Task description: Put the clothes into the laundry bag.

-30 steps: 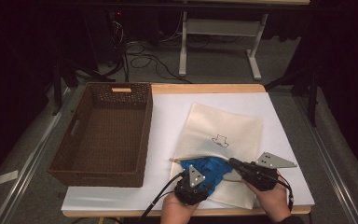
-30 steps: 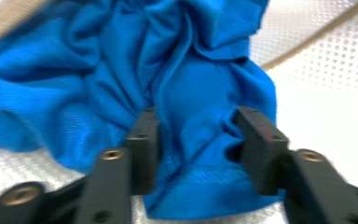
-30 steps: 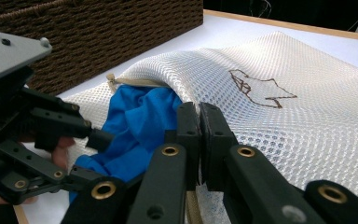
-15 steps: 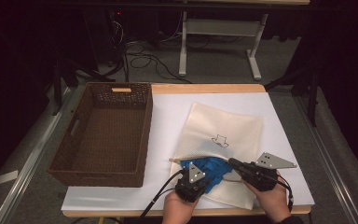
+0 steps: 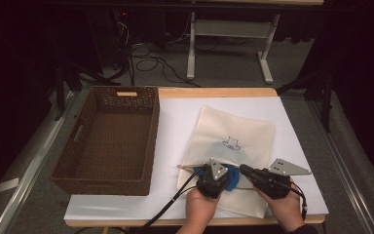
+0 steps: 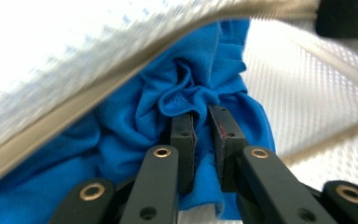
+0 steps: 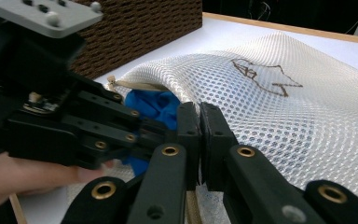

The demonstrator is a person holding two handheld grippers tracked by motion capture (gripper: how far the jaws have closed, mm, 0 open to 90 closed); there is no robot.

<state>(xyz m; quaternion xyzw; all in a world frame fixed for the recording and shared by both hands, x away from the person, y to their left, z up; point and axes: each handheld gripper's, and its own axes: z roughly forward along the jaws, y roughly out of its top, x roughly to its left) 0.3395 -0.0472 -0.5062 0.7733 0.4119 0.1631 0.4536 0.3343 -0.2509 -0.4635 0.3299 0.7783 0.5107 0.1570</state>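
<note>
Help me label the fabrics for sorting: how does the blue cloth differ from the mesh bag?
The blue cloth is solid bright blue; the mesh bag is cream netting with a dark drawing. The cloth is bunched and crumpled; the bag lies mostly flat. The cloth sits partly inside the bag's opening, and far less of it shows. Both are soft, and each is pinched by a gripper.

tongs (image 6: 200, 128) closed, pinching blue cloth (image 6: 135, 135) | mesh bag (image 6: 74, 56) above
</note>
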